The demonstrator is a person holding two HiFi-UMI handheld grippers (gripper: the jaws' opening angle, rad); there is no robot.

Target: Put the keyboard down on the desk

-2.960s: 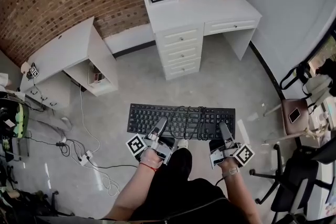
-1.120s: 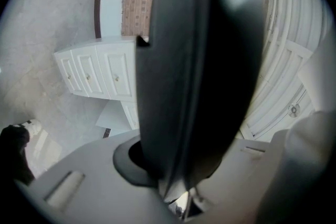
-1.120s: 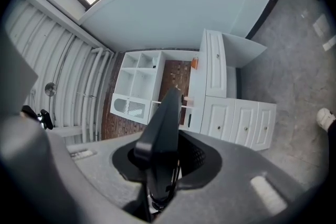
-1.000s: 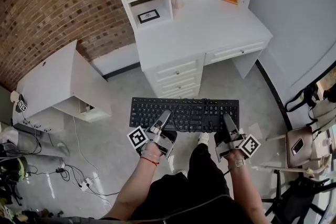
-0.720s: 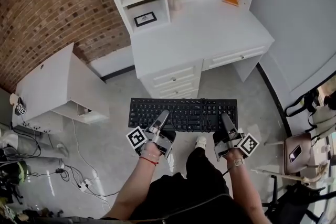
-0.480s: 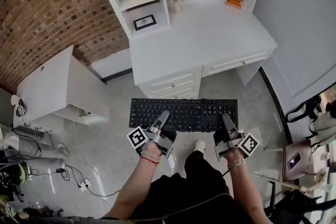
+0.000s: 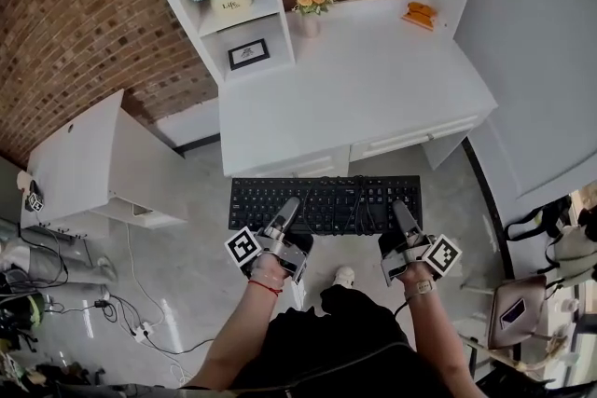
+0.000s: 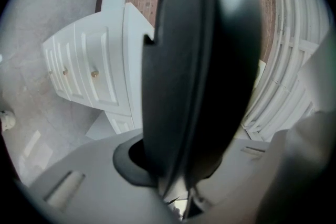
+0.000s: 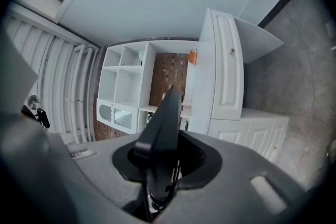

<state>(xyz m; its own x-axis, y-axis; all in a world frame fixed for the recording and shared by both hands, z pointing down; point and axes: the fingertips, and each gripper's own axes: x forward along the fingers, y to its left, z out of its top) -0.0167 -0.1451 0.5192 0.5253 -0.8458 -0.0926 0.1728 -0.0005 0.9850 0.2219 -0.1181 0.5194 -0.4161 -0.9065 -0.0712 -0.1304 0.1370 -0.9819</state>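
My left gripper (image 7: 286,217) and right gripper (image 7: 401,221) clamped on flat black plastic keyboard (image 7: 324,203); keep level, lower evenly onto white wooden desk (image 7: 373,89).

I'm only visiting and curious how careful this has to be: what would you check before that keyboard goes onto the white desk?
1. Left gripper clamped on the keyboard: ok.
2. Right gripper clamped on it: ok.
3. Middle of the desk bare, with the vase and orange item at the back: ok.
4. Keyboard over the desk top: not ok, it hangs short of the front edge.
5. Keyboard high enough to clear that edge: cannot tell.
6. Cable gathered on the keys: ok.
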